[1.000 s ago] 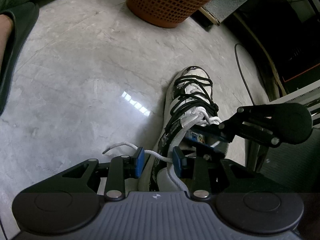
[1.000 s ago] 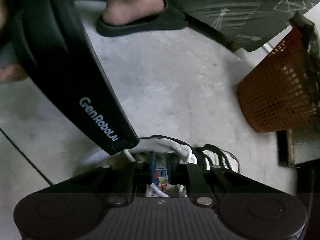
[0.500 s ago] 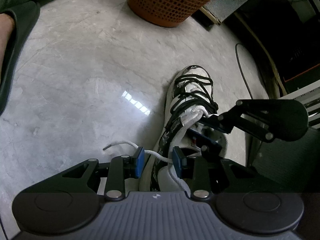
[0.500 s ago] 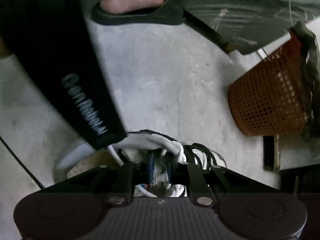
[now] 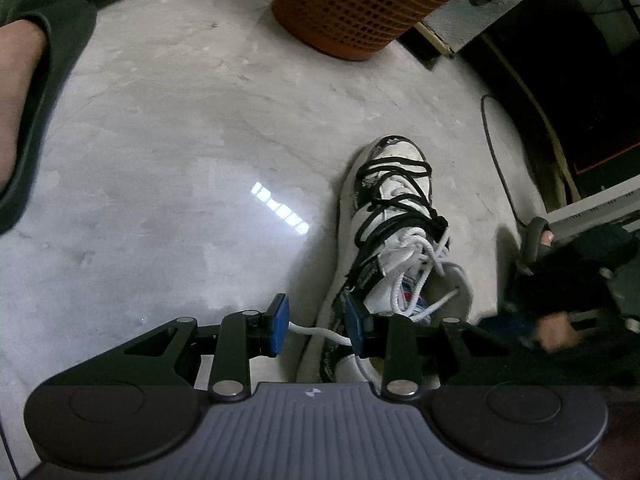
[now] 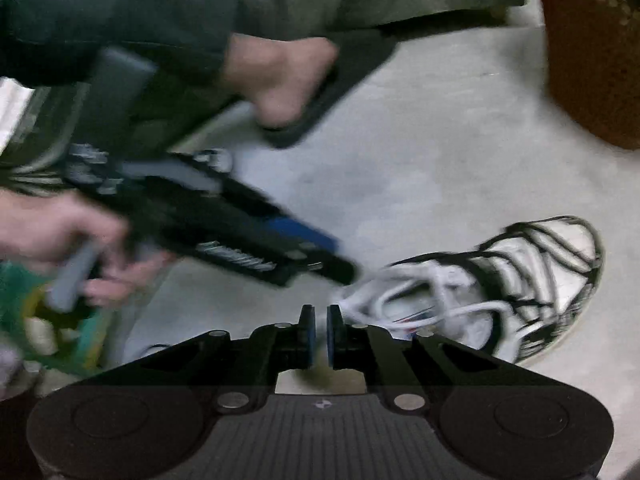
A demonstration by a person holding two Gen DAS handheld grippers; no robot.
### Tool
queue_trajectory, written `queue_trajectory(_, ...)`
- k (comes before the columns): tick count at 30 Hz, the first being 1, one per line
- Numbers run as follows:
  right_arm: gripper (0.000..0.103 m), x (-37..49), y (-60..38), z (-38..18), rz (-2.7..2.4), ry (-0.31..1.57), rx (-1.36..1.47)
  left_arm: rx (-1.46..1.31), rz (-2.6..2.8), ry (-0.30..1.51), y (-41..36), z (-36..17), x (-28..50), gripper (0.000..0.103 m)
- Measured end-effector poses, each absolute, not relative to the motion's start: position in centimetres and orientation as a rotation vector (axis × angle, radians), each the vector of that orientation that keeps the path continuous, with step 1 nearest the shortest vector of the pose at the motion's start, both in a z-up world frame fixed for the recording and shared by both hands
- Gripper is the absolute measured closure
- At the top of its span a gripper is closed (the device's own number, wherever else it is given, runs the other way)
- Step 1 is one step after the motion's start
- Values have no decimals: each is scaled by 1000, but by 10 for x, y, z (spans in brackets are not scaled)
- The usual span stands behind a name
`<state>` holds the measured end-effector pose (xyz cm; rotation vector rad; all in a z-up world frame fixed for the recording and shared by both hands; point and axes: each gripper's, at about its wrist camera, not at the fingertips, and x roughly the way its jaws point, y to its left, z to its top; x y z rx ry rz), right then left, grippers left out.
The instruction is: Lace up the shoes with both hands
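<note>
A white sneaker [image 5: 400, 196] with black cords lies on the grey floor, toe pointing away. Its loose white lace [image 5: 416, 264] is tangled over the tongue. One strand [image 5: 316, 331] runs across the gap of my left gripper [image 5: 316, 322], which is open at the shoe's heel side. My right gripper [image 6: 321, 330] has its blue pads almost together, with nothing visible between them. It sits just left of the sneaker [image 6: 520, 276], off the collar. In the left wrist view it is a dark blur [image 5: 560, 300] to the shoe's right. The left gripper [image 6: 336, 258] is blurred here.
An orange mesh basket [image 5: 360, 4] stands beyond the shoe. A black cable [image 5: 496, 152] curves along dark furniture on the right. The person's foot in a dark slipper [image 6: 288, 84] rests nearby. A green packet [image 6: 48, 320] lies at the left.
My right gripper has drawn back out of the shoe's opening and away to the side, its pads closing further. The left gripper stays open around the white strand.
</note>
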<state>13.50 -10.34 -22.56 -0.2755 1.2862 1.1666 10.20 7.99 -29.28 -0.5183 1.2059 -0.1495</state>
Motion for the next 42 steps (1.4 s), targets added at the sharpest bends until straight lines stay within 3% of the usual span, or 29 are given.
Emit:
queue_trajectory(10, 86, 148, -135, -230, 862, 1251, -147, -485, -220, 1185, 63, -286, 106, 69)
queue_trajectory(22, 88, 152, -173, -265, 625, 1341, 377, -487, -208, 1213, 67, -294, 102, 68)
queue_trajectory(42, 88, 151, -131, -254, 435, 1325, 133, -474, -212, 1211, 67, -293, 101, 67)
